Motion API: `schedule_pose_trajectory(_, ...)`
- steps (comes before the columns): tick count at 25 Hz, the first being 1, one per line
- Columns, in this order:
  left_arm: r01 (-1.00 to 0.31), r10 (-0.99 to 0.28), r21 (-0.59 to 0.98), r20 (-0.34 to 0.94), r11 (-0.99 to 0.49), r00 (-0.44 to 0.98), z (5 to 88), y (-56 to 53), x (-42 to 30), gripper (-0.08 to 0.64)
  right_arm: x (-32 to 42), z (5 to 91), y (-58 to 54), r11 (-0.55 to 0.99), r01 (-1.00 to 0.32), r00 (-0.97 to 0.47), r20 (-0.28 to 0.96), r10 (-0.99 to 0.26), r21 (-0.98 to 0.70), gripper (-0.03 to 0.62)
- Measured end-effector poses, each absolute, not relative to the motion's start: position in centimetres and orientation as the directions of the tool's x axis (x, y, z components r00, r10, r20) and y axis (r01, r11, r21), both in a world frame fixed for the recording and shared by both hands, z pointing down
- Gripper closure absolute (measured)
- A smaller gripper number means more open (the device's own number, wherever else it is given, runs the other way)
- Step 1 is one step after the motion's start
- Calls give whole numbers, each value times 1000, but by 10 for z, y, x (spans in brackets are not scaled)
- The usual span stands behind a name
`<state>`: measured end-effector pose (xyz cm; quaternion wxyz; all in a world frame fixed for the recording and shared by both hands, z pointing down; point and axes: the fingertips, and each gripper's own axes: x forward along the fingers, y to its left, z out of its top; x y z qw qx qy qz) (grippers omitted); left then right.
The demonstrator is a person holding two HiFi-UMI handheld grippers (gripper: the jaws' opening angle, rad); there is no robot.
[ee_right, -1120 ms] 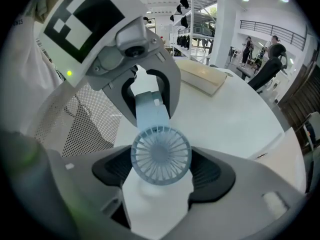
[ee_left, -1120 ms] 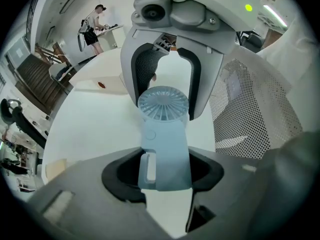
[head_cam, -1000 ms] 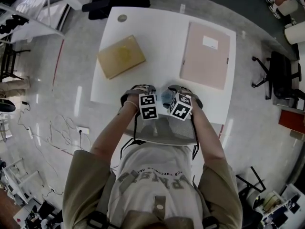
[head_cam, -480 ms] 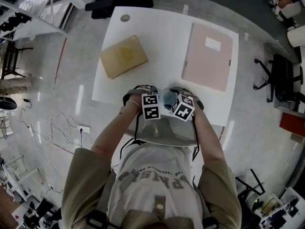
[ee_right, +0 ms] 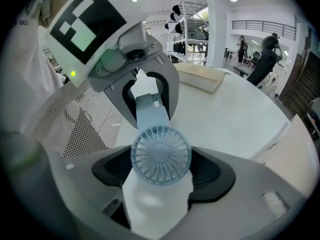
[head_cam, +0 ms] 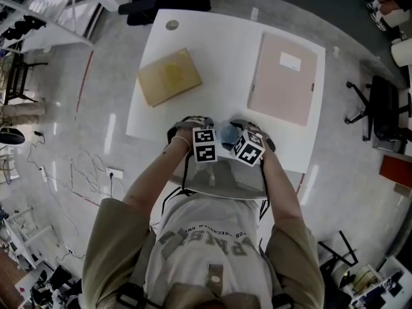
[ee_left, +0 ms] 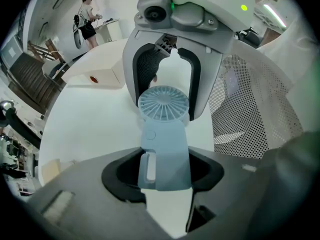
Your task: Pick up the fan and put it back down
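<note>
A small light-blue hand fan (head_cam: 226, 132) is at the near edge of the white table (head_cam: 219, 56), held between both grippers. In the left gripper view my left gripper (ee_left: 165, 171) is shut on the fan's (ee_left: 164, 134) flat handle, and the round grille points away. From the far side the right gripper (ee_left: 165, 79) reaches over it. In the right gripper view my right gripper (ee_right: 161, 173) is shut on the fan's round head (ee_right: 161, 154), with the left gripper (ee_right: 150, 91) behind on the handle. I cannot tell whether the fan touches the table.
A tan cardboard box (head_cam: 169, 76) lies at the table's back left and a pink folder (head_cam: 286, 76) at the right. A small round disc (head_cam: 172, 25) sits at the far corner. A mesh chair back (head_cam: 222, 179) stands between the person and the table.
</note>
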<state>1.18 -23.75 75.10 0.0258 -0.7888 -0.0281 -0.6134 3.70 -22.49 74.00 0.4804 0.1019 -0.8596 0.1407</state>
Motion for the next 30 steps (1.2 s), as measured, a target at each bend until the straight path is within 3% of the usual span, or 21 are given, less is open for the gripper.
schedule_pose_trajectory(30, 31, 35, 26, 948, -999, 315, 750, -237, 10, 324, 35, 738, -224, 913, -352, -572, 820, -37, -205, 249)
